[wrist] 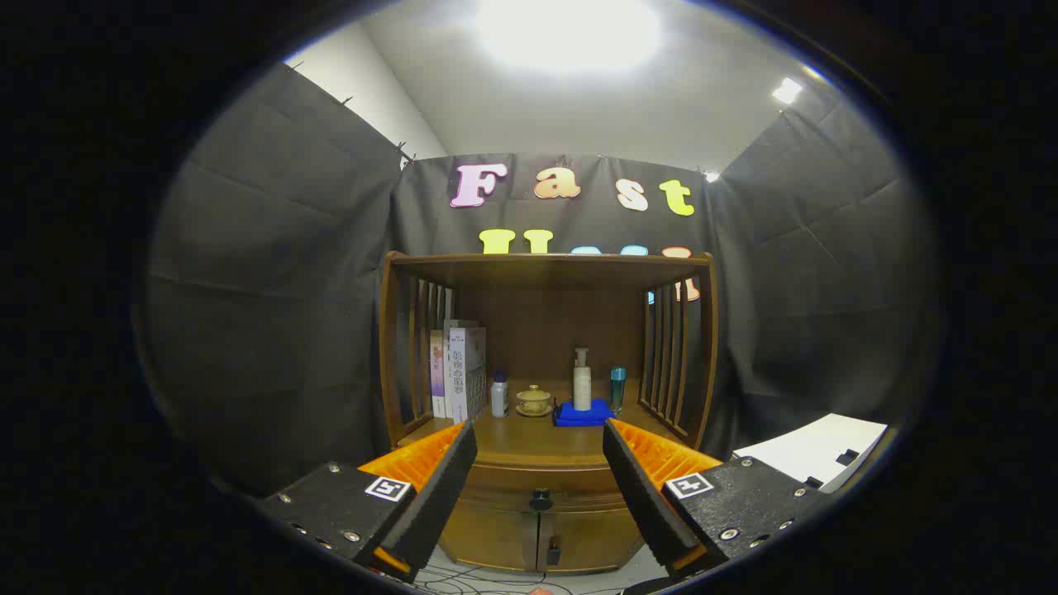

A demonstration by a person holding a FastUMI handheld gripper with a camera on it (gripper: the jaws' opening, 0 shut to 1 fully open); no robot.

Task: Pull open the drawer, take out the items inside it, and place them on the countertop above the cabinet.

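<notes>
- gripper (539,463) has its fingers spread wide, nothing between them
- drawer (537,486) looks shut, its dark knob (540,498) sits dead centre between the tips but farther off and a bit low
- so I'd guess straight ahead, dipping slightly
- countertop (529,442) sits right above

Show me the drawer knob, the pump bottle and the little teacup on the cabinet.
drawer knob (540,499): gripper view, its round front face, between the open tongs (539,487).
pump bottle (582,388): gripper view, middle of its body, standing on the blue cloth.
teacup (534,401): gripper view, its lidded bowl.
</notes>
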